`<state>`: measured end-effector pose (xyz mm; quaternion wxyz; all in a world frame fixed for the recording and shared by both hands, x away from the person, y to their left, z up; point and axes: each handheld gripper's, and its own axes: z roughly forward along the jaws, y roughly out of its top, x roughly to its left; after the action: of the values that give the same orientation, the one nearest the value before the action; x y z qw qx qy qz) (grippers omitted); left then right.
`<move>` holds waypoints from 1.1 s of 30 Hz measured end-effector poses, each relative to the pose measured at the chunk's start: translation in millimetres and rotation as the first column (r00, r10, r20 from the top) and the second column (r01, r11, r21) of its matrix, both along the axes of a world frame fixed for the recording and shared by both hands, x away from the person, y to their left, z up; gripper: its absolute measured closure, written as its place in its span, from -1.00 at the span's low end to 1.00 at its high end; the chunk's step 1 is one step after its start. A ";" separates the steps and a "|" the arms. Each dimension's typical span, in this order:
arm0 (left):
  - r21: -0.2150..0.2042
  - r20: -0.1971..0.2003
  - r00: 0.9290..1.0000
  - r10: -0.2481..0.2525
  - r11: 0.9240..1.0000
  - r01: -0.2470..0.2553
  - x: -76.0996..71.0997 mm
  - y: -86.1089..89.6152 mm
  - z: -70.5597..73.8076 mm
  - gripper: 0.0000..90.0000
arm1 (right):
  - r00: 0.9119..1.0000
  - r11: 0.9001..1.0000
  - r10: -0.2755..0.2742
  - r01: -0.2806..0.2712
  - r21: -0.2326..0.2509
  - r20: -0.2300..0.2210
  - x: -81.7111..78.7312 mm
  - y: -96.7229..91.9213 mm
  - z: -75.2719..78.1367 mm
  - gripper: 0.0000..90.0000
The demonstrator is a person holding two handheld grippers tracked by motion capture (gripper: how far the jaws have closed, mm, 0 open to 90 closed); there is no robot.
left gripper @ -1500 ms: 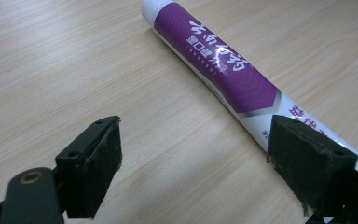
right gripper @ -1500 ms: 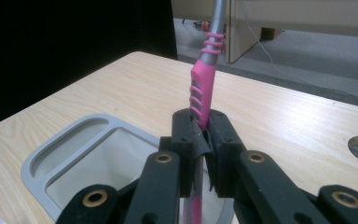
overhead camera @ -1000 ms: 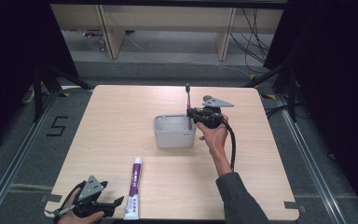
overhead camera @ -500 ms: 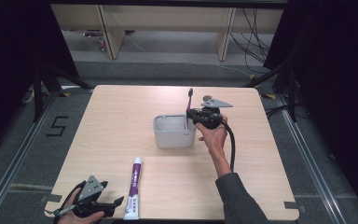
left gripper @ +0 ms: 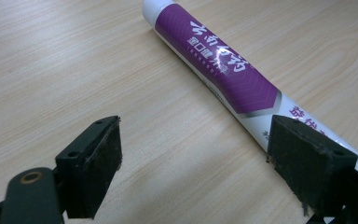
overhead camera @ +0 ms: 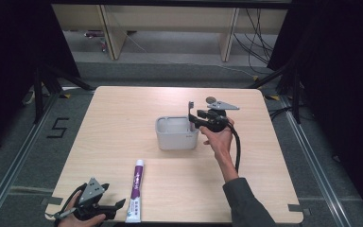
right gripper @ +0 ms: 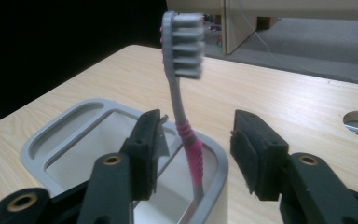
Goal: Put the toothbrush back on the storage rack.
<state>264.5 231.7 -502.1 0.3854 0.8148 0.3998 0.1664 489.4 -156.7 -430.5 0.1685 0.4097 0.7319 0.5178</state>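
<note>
A grey and pink toothbrush (right gripper: 182, 93) stands head-up in the right end of a grey holder box (overhead camera: 177, 134) at mid-table. My right gripper (overhead camera: 196, 118) is at the box's right rim. Its jaws have just been opening and now stand apart on either side of the brush handle, with neither pad touching it. A purple and white toothpaste tube (overhead camera: 136, 189) lies near the table's front edge. My left gripper (overhead camera: 118, 205) rests open just left of the tube's tail. In the left gripper view the tube (left gripper: 214, 60) runs past one pad (left gripper: 307, 163).
The light wooden table (overhead camera: 123, 118) has a round hole (overhead camera: 211, 100) behind the right gripper. Shelving legs and cables stand on the floor beyond the far edge. A floor marking "5" (overhead camera: 58, 127) lies left of the table.
The right gripper's jaws have come apart from the toothbrush handle. The brush has sunk a little into the holder. The left gripper and the tube have not moved.
</note>
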 end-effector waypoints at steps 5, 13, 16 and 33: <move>-0.002 0.003 1.000 0.000 1.000 0.000 0.2 -0.5 -0.4 -0.62 | 1.000 1.000 -0.019 0.019 -0.006 -0.004 -8.5 -6.9 2.5 -0.05; 0.004 -0.002 1.000 0.002 1.000 -0.002 0.2 -0.1 0.1 -0.62 | 1.000 1.000 -0.007 0.007 -0.020 -0.005 -27.2 -19.7 7.1 -0.17; 0.003 0.000 1.000 0.004 1.000 -0.004 0.2 -0.4 -0.4 -0.61 | 1.000 1.000 0.008 -0.008 -0.015 -0.004 -37.2 -28.4 6.5 -0.17; 0.013 -0.009 1.000 0.005 1.000 -0.005 0.3 -0.1 0.4 -0.61 | 1.000 1.000 -0.004 0.005 0.005 -0.026 -60.0 -48.4 1.3 -0.18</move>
<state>264.7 231.6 -501.8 0.3781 0.8170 0.4024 0.1661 429.3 -205.1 -429.2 0.1591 0.4184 0.7317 0.5141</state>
